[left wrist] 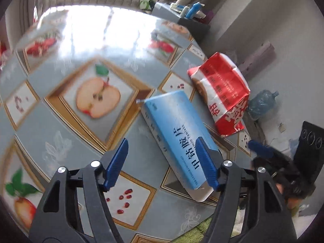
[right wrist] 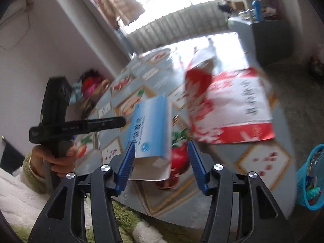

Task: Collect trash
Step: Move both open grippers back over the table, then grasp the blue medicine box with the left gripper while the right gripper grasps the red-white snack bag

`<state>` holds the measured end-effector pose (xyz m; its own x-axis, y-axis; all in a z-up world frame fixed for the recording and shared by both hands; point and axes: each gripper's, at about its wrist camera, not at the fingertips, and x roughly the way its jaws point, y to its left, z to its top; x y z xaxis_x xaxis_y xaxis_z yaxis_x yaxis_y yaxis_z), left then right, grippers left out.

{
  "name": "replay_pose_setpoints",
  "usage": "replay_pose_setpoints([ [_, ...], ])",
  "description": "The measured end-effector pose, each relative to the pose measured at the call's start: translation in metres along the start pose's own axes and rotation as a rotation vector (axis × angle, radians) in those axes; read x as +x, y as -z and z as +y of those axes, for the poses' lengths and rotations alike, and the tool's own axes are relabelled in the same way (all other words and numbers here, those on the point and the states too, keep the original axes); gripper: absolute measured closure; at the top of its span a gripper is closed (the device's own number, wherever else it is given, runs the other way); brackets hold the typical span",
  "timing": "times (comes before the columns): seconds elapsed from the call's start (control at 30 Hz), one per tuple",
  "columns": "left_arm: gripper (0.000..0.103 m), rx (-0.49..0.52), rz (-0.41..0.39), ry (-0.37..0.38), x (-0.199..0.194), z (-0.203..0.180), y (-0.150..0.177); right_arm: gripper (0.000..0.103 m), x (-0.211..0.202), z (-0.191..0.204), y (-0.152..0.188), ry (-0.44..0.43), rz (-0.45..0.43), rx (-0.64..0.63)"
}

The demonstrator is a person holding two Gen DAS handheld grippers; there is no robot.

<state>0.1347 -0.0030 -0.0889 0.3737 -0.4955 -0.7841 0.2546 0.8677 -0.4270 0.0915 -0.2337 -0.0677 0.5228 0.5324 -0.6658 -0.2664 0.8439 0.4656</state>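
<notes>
A light blue medicine box [left wrist: 176, 129] lies on the fruit-patterned table, with its open flap end toward me. My left gripper [left wrist: 162, 141] hovers over it, open; the box's near half sits partly behind the right-hand finger [left wrist: 206, 162], and nothing is pressed. A crumpled red-and-white bag [left wrist: 220, 93] lies just beyond, near the table's right edge. In the right wrist view the same box [right wrist: 149, 129] stands between the jaws of my right gripper [right wrist: 161, 143]. The left finger [right wrist: 126, 162] is at the box's corner and the right finger stands apart. The bag [right wrist: 232, 105] is blurred behind it.
A blue mesh basket [right wrist: 309, 178] holding small items hangs past the table's right edge. A hand in a green sleeve [right wrist: 56, 158] holds the left gripper's black body [right wrist: 56, 109]. A wall and a cluttered pile [right wrist: 91, 83] flank the table's left side. A blue water jug [left wrist: 262, 103] sits on the floor.
</notes>
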Motion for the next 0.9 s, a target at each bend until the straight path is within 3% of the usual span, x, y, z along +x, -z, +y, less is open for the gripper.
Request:
replay_pose_setpoints([
  [0.23,0.040,-0.022,-0.011,0.020,0.014,0.007,-0.002,0.054,0.051,0.012,0.004,-0.035,0.140,-0.009],
  [0.33,0.040,-0.044,-0.016,0.010,0.012,0.017,-0.004,0.054,0.065,0.029,0.002,-0.082,0.165,-0.045],
  [0.5,0.038,-0.073,-0.036,-0.015,0.003,0.029,-0.010,0.054,0.075,0.051,0.001,-0.088,0.188,-0.147],
  [0.67,0.026,-0.022,-0.014,-0.025,0.007,0.019,-0.013,0.054,0.035,0.029,-0.007,-0.072,0.104,-0.119],
  [0.8,0.021,0.045,0.026,-0.069,0.020,0.003,-0.012,0.054,-0.017,-0.012,-0.012,0.033,-0.025,-0.036],
  [0.9,0.020,0.084,0.034,-0.108,0.029,-0.006,-0.010,0.054,-0.029,-0.035,-0.015,0.130,-0.068,0.020],
])
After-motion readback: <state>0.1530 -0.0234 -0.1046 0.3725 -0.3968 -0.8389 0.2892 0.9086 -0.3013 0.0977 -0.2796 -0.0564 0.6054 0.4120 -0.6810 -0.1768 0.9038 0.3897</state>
